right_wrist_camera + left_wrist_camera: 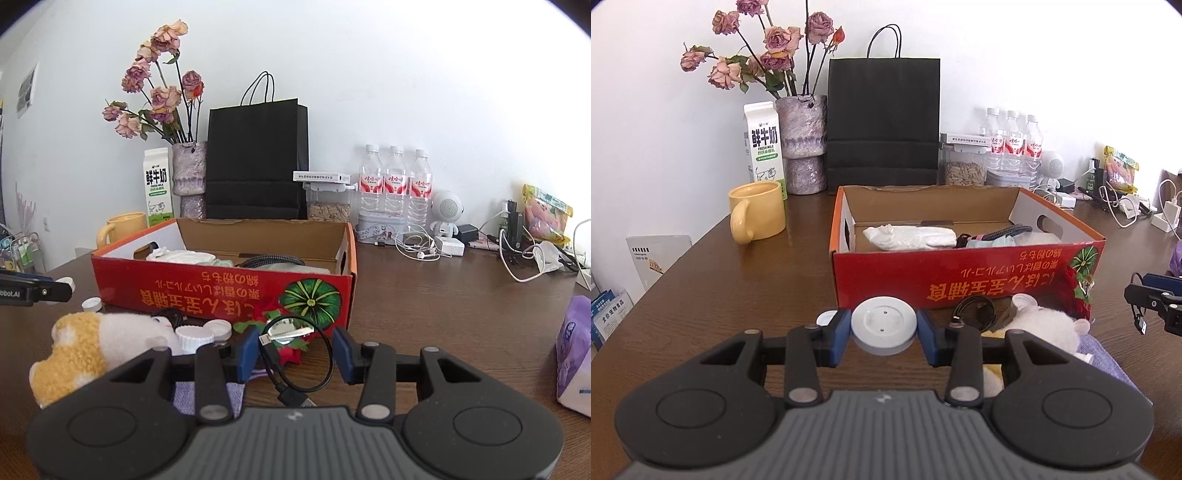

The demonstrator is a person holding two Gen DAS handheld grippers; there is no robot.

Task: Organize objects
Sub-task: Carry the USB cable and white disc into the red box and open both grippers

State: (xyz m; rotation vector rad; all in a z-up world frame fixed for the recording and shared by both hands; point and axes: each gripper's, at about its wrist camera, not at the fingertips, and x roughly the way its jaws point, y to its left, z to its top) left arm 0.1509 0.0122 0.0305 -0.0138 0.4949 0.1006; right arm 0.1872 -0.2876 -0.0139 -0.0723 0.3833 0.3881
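Several items already lie in the red box [967, 275]; left gripper [884, 330] pinches a white disc [884, 325], right gripper [295, 352] pinches a black cable [295, 369], plush toy [92, 343] remains on the tabletop [738, 288]

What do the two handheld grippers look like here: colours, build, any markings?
Both look alike: the left gripper and right gripper have a ribbed grey body, black linkage arms with silver pivot pins, round black side housings and blue finger pads. In the right wrist view, the left gripper's side carries white lettering. No hands or sleeves show.
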